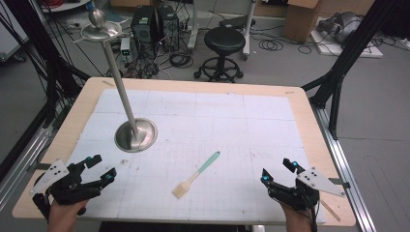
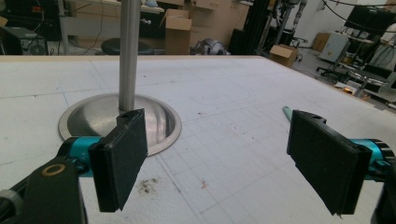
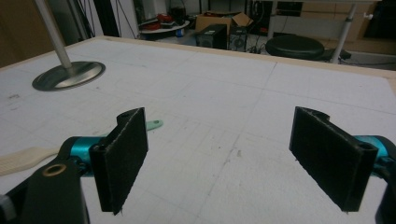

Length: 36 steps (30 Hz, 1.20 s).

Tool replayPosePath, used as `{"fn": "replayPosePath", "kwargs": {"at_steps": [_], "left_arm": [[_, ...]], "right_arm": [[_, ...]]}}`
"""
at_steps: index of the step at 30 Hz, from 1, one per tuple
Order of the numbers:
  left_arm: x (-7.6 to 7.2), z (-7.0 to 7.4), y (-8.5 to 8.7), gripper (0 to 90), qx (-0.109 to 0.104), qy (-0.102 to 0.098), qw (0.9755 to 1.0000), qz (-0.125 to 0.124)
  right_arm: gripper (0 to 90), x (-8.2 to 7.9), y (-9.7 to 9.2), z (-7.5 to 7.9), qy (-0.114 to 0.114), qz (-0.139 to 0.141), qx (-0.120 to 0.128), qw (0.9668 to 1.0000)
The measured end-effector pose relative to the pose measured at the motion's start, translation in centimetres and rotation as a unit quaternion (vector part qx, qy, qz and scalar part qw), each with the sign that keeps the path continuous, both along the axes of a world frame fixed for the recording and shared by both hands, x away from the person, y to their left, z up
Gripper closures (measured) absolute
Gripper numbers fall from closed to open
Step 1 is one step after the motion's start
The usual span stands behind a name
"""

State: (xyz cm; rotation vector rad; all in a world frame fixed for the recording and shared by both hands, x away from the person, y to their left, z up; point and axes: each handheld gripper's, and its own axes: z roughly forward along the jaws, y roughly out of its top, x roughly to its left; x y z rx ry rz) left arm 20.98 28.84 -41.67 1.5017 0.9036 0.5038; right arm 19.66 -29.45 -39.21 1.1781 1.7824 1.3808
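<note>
A pastry brush (image 1: 195, 175) with a pale bristle head and a mint-green handle lies flat on the white gridded mat, near the front middle. Its green handle tip (image 3: 154, 124) shows past my right gripper's left jaw, and a sliver of it (image 2: 286, 111) shows in the left gripper view. A steel stand with a round base (image 1: 136, 135) and a tall tilted-looking pole stands at the mat's left. My left gripper (image 1: 102, 168) rests open at the front left, and my right gripper (image 1: 279, 172) is open at the front right. Neither holds anything.
The wooden table (image 1: 82, 104) carries the white mat (image 1: 232, 121). A small dish with a steel ball (image 1: 99, 20) tops the pole. Behind the table stand a black stool (image 1: 224, 43), computer towers (image 1: 154, 24) and cables on the floor. Black frame legs (image 1: 338, 82) rise at the right.
</note>
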Motion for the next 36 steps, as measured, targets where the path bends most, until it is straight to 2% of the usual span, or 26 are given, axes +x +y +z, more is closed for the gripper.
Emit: {"fn": "replayPosePath", "kwargs": {"at_steps": [4,9,11,15,21,22,23,25,28,30,31,36], "left_arm": [[0.1,0.0,0.0,20.8,-0.002,0.002,1.0000,0.002],[0.2,-0.1,-0.1,21.0,0.001,0.004,1.0000,0.000],[0.1,-0.1,-0.1,21.1,-0.002,0.003,1.0000,0.000],[0.2,-0.1,0.0,21.2,-0.003,0.005,1.0000,-0.001],[0.1,-0.1,0.0,21.4,-0.003,0.005,1.0000,-0.001],[0.1,-0.1,0.0,21.4,-0.001,0.006,1.0000,-0.002],[0.1,-0.1,0.0,21.4,-0.001,0.006,1.0000,-0.002],[0.2,-0.1,0.0,21.4,0.000,0.008,1.0000,-0.002],[0.3,-0.2,0.1,21.5,-0.002,0.010,1.0000,-0.001],[0.3,-0.2,0.1,21.6,-0.002,0.009,1.0000,-0.001],[0.3,-0.2,0.2,21.6,-0.002,0.010,1.0000,-0.002],[0.3,-0.2,0.2,21.6,-0.002,0.011,0.9999,-0.003]], "right_arm": [[18.5,0.2,0.1,-0.2,0.004,0.008,-0.003,1.0000],[18.1,0.7,0.9,-0.5,0.028,0.033,0.001,0.9991],[17.6,0.8,1.3,-0.5,0.028,0.042,-0.006,0.9987],[18.5,0.9,2.0,-0.4,0.030,0.053,0.000,0.9981],[38.0,1.1,3.7,-0.4,0.031,0.091,-0.007,0.9954],[44.3,1.2,4.1,-0.4,0.031,0.102,-0.007,0.9943],[51.3,1.4,4.5,-0.4,0.030,0.121,-0.011,0.9922],[57.0,1.7,5.5,-0.5,0.032,0.136,-0.026,0.9899],[67.9,2.5,7.4,-1.0,0.049,0.167,-0.039,0.9840],[84.3,3.0,8.9,-1.4,0.069,0.194,-0.049,0.9773],[87.8,3.2,9.7,-1.6,0.071,0.204,-0.058,0.9746],[89.2,4.2,13.5,-2.8,0.106,0.241,-0.084,0.9610]]}}
